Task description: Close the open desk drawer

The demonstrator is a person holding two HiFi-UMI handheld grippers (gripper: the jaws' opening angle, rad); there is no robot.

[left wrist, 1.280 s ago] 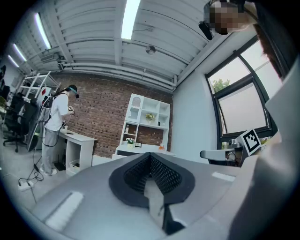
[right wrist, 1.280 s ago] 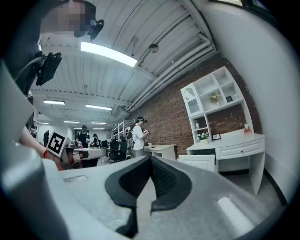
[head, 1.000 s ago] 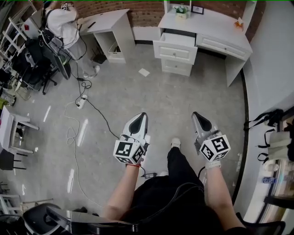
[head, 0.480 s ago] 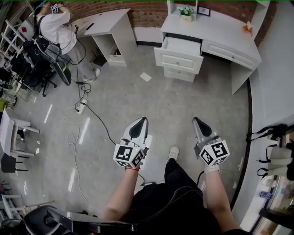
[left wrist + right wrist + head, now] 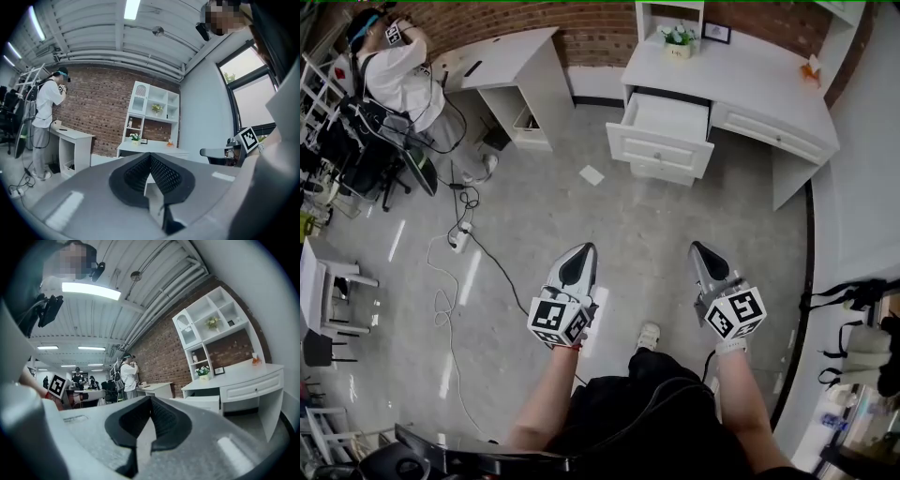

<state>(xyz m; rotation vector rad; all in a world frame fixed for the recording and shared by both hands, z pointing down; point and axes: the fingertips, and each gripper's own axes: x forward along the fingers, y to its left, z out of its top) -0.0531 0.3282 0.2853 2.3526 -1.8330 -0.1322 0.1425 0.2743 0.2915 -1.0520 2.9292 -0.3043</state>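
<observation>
Left tongs [image 5: 585, 248] and right tongs [image 5: 697, 248] pressed together, empty.

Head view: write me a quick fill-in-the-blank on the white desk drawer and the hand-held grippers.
The white desk's top drawer stands ___.
The left hand-held gripper and the right hand-held gripper both have jaws ___, holding nothing.
Behind the desk runs a wall of red ___.
Missing: open; shut; brick.
</observation>
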